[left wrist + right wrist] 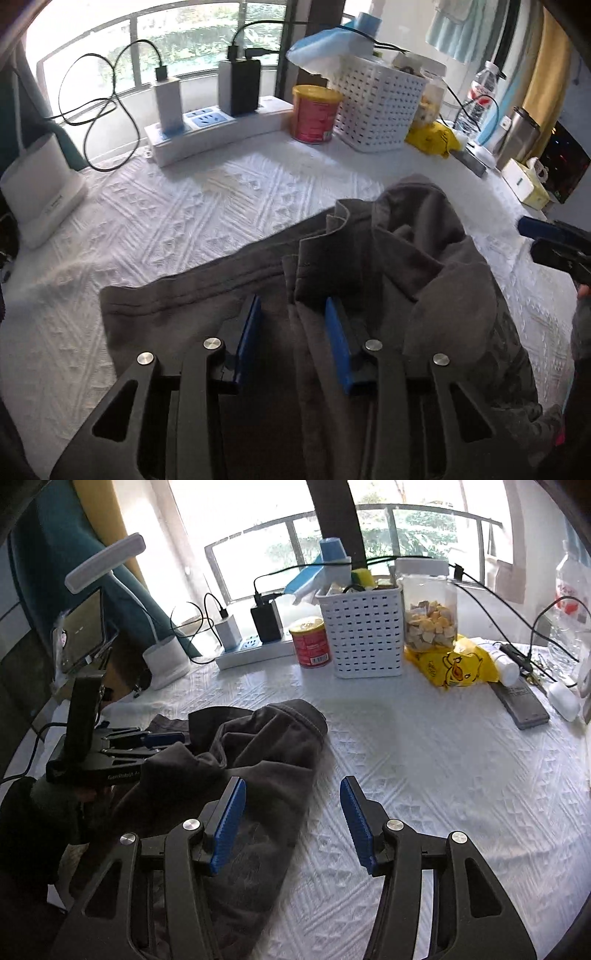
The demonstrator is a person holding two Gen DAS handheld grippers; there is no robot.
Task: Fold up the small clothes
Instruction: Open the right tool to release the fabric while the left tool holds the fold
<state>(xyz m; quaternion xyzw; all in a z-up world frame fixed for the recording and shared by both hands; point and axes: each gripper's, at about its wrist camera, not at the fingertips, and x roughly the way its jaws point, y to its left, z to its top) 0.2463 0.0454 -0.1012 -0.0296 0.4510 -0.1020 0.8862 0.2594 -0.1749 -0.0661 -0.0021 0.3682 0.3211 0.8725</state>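
A dark grey garment (pixel 424 266) lies bunched on the white textured tablecloth (pixel 184 206). My left gripper (pixel 291 301) points down into it. A raised fold of the cloth stands between its blue pads (pixel 338 332), and a narrow gap shows beside the left pad. In the right wrist view the same garment (pixel 266 738) is heaped at the left, with the left gripper (pixel 166 744) partly under its folds. My right gripper (pixel 291 782) is open at the garment's right edge, its left pad over cloth and its right pad over bare tablecloth (pixel 424 775). The right gripper (pixel 532 236) also shows at the far right of the left wrist view.
Along the back stand a power strip (pixel 221 125) with chargers, a red can (pixel 314 114), a white basket (pixel 376 107), a snack jar (pixel 430 613) and a yellow bag (pixel 454 664). A white box (pixel 44 184) sits at the left, a grey slab (pixel 524 705) at the right.
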